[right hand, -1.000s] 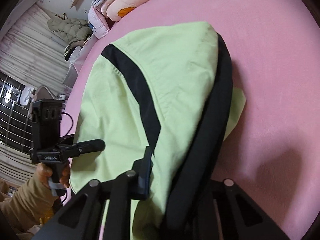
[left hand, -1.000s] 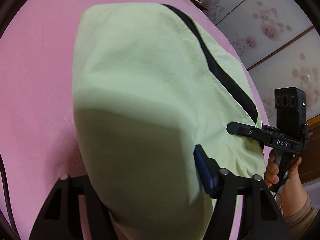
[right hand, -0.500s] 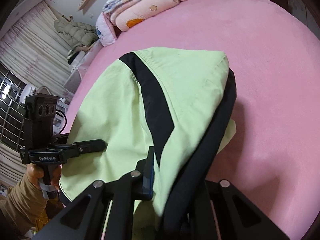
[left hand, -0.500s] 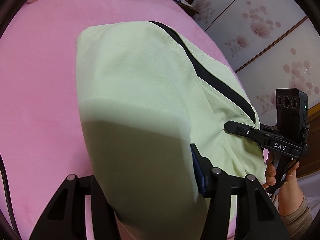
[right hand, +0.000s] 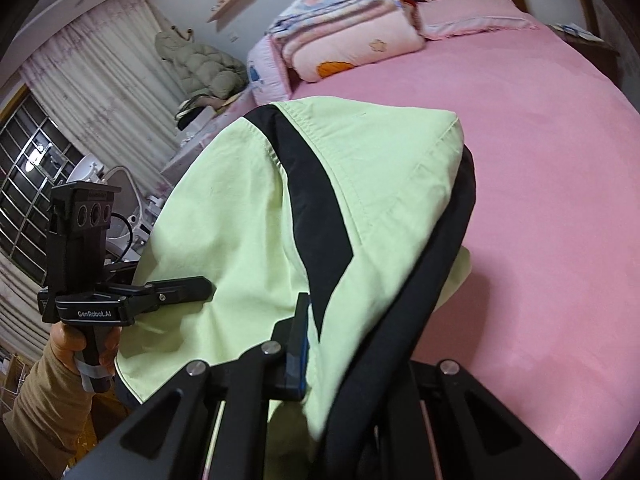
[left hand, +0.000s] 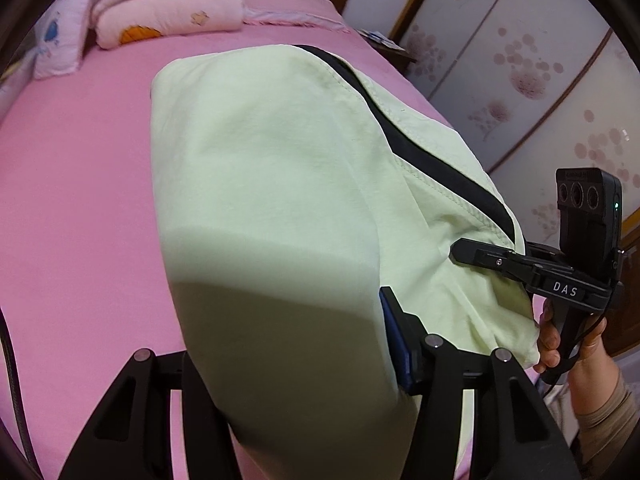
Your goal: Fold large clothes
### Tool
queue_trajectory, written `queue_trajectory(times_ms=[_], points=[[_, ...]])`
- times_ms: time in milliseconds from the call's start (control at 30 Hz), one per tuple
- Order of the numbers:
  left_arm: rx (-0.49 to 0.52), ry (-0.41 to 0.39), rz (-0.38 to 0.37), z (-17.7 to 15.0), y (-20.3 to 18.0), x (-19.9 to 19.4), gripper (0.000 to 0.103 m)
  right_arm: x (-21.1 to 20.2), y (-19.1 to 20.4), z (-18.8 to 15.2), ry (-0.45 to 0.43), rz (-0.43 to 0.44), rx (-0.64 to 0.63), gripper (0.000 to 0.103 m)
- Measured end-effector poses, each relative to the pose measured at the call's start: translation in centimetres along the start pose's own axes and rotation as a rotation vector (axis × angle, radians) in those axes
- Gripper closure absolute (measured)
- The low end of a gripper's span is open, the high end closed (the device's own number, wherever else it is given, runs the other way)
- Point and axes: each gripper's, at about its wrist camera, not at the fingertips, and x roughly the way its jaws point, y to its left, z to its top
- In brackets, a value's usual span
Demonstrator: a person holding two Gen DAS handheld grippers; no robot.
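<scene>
A pale green garment (left hand: 280, 184) with a black stripe (left hand: 432, 160) hangs lifted over the pink bed (left hand: 72, 200). My left gripper (left hand: 304, 344) is shut on its near left edge; the cloth drapes over the fingers. My right gripper (right hand: 344, 344) is shut on the near right edge, beside the black hem (right hand: 420, 288). Each gripper shows in the other's view: the right one (left hand: 456, 250) and the left one (right hand: 206, 286), both clamped on the green garment (right hand: 248, 208). The far part of the garment rests on the bed (right hand: 540, 160).
Folded pink quilts and pillows (left hand: 160, 12) are stacked at the bed's head, also in the right wrist view (right hand: 352, 36). Sliding doors with a flower pattern (left hand: 520, 80) stand on the right. Curtains, a window and a hanging jacket (right hand: 200, 64) are on the left side.
Both grippers have risen and tilted up with the garment held. More of the bed's head, the quilts and the room has come into view.
</scene>
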Motion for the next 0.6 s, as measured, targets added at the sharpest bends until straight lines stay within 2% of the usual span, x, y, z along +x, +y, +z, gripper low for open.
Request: queue_trajectory(times_ms=[133, 300, 333, 433, 467, 600], points=[[-0.001, -0.028, 0.044, 2.0, 7.2, -2.9, 0.050, 5.6, 3.8, 3.9, -0.005, 0.019, -0.008, 0.093], [-0.017, -0.058, 0.054, 4.7, 16.8, -2.9, 0.049, 12.6, 6.3, 9.2, -0.014, 0.024, -0.016, 0.093], [-0.021, -0.060, 0.054, 6.1, 16.0, -1.0, 0.049, 13.8, 6.5, 10.0, -0.015, 0.026, -0.012, 0.093], [-0.020, -0.056, 0.056, 7.8, 21.4, 1.2, 0.049, 18.3, 6.4, 12.5, -0.019, 0.018, 0.001, 0.093], [-0.025, -0.050, 0.054, 8.1, 20.9, 3.4, 0.049, 19.4, 6.1, 12.9, -0.020, 0.016, 0.005, 0.093], [-0.020, 0.005, 0.058, 9.7, 25.0, 8.2, 0.047, 24.9, 4.8, 14.0, -0.001, 0.021, 0.060, 0.093]])
